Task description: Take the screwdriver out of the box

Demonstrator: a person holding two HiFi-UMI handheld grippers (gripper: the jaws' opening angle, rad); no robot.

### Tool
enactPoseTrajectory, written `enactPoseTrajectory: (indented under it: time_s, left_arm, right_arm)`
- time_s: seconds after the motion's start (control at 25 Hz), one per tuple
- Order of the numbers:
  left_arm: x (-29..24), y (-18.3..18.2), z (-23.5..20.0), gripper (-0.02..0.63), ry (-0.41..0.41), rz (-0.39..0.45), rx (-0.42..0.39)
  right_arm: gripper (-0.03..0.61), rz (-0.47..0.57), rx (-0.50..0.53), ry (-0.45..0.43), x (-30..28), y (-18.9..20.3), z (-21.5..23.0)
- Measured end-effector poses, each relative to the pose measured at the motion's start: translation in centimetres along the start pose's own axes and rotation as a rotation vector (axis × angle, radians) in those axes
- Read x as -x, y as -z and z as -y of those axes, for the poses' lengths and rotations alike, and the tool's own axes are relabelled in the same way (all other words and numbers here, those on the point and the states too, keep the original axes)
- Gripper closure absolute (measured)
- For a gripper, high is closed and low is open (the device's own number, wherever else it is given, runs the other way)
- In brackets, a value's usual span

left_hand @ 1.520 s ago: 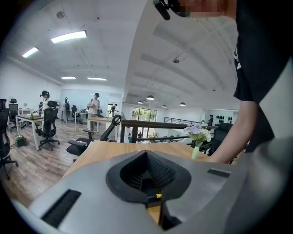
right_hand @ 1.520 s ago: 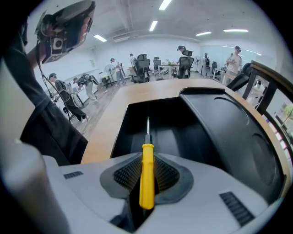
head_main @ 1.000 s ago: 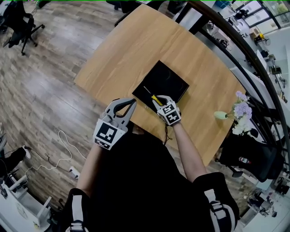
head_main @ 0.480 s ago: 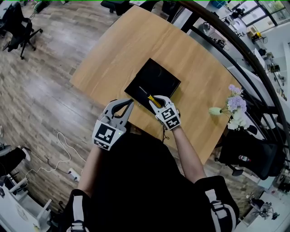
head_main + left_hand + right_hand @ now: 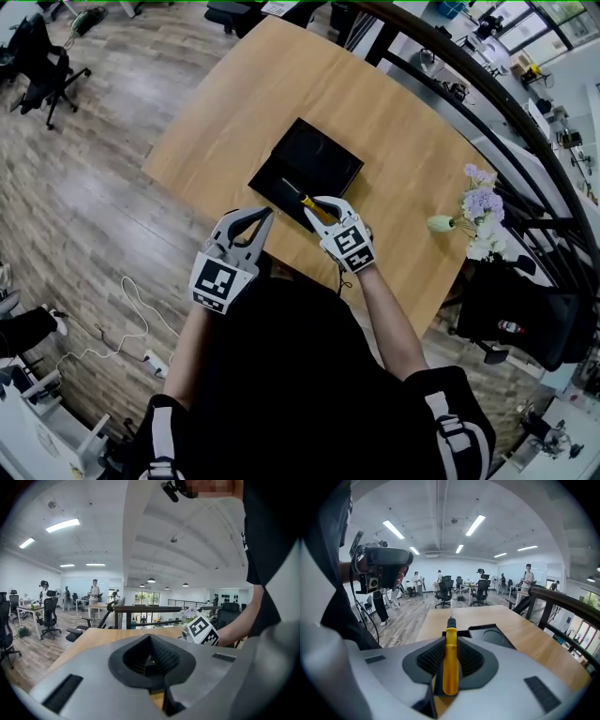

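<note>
My right gripper [image 5: 320, 206] is clamped on the screwdriver [image 5: 304, 199], jaws closed on the yellow handle with the black collar and metal shaft sticking out ahead past the tips. From the head view the screwdriver sits over the near edge of the black box [image 5: 309, 157]; shaft points across the box's corner. How high it is above the box I can't tell. The box lies open on the wooden table [image 5: 281, 75]. My left gripper [image 5: 263, 216] has its jaws together with nothing between them, held just left of the box's near corner, off the table edge. A flower vase [image 5: 469, 214] stands well to the right.
</note>
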State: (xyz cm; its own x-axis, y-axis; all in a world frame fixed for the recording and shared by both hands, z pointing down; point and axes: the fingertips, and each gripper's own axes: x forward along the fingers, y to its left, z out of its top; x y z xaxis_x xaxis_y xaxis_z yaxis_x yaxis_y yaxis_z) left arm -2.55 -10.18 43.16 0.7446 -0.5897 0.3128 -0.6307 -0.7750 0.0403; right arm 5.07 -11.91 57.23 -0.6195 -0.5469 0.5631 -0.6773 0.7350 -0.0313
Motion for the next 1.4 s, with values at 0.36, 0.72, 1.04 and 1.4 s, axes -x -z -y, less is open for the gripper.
enactPoseTrajectory:
  time_s: [0.36,0.72,1.04,1.4]
  left_arm:
    - [0.8,0.2,2.5,0.592,-0.044,-0.007,-0.003]
    - [1.8,0.4,4.7,0.592,-0.083,-0.01,-0.003]
    - [2.4,0.7,7.4,0.592,-0.105,-0.007,-0.005]
    - [2.6,0.7,9.9,0.592,-0.112,0.002,-0.009]
  right_arm:
    - [0.491,0.07,0.022,-0.027,2.5,-0.7,-1.0]
    - [0.49,0.125,0.042,-0.046,5.0,-1.3,-2.0]
    - [0.49,0.154,0.068,-0.053,7.4,-1.4,-2.6]
    - [0.491,0.187,0.094,-0.055,10.0,-1.5,-3.2]
